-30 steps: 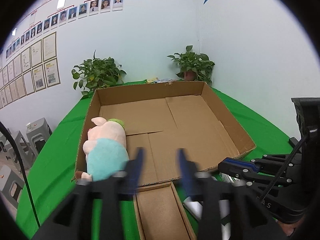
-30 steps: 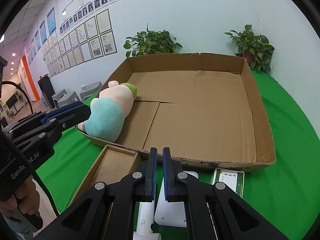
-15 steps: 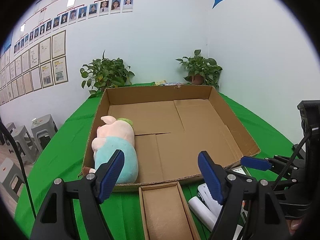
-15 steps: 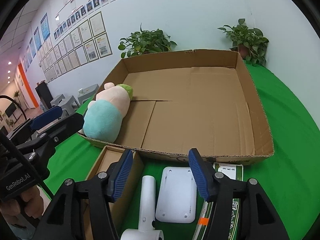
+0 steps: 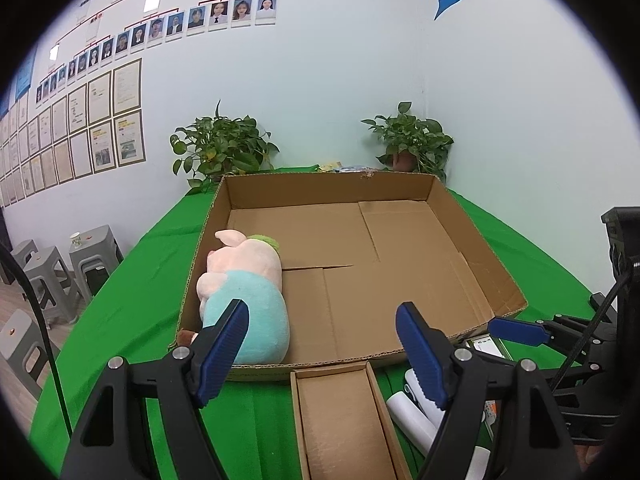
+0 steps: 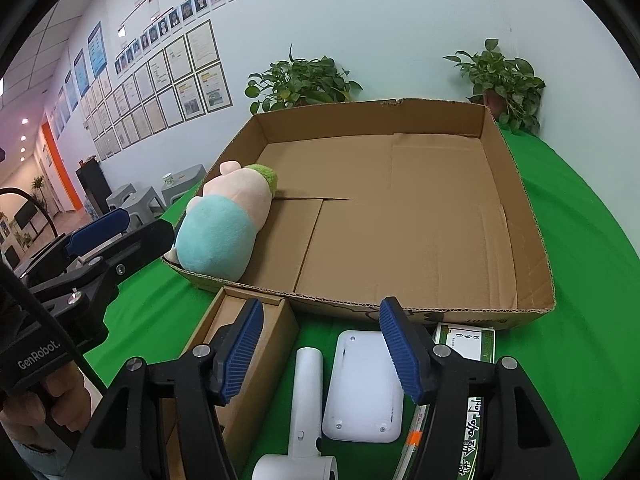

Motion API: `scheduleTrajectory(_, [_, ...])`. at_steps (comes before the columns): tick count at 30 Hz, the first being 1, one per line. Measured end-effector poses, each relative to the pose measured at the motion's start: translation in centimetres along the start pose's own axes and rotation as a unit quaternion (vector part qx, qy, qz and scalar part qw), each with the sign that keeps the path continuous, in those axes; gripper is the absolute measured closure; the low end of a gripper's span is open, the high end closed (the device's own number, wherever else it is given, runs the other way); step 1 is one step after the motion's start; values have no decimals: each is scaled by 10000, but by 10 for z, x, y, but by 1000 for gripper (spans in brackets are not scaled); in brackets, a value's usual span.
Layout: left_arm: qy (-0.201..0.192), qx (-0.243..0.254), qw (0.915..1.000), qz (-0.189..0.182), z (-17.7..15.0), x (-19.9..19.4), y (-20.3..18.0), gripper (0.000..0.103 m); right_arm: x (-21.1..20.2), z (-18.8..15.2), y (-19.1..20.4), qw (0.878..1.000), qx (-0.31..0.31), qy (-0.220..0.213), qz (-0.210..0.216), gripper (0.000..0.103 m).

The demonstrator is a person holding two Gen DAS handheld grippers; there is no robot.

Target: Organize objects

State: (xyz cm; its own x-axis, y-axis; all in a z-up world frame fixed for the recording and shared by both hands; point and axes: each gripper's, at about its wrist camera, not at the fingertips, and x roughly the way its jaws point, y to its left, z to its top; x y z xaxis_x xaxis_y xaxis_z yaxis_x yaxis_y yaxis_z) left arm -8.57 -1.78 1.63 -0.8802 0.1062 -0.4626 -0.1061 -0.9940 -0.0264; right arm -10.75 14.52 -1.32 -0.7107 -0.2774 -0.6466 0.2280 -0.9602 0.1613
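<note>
A large, shallow cardboard box [image 5: 480, 248] [image 6: 524, 216] lies open on the green table. A plush pig in teal [image 5: 244, 280] [image 6: 224, 224] rests against its near-left wall. My left gripper [image 5: 320, 312] hangs open over the box's front edge, with nothing between its fingers. My right gripper [image 6: 320, 306] is also open and empty. It hovers above a white flat device [image 6: 364, 380] and a white handled tool [image 6: 306, 392] [image 5: 408, 416]. A small open carton [image 5: 340, 420] [image 6: 224, 320] sits just left of them, and a green-and-white packet [image 6: 466, 336] just right.
Two potted plants [image 5: 220, 148] [image 5: 412, 144] stand behind the box by the wall. Grey stools [image 5: 48, 276] stand off the table's left side. A hand [image 6: 28, 412] grips the left gripper's handle. Green cloth [image 6: 592, 280] stretches to the right of the box.
My right gripper went from shut to open, uncovering the white items beneath it. The left gripper's fingers spread much wider apart. Neither the plush pig nor the boxes moved.
</note>
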Motion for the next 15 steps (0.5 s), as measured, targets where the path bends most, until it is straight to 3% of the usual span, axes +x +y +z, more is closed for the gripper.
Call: scheduleTrajectory(15, [46,-100,9999,-39,-3,0,4,27,1,1,4,10000,-55,-6,44,43])
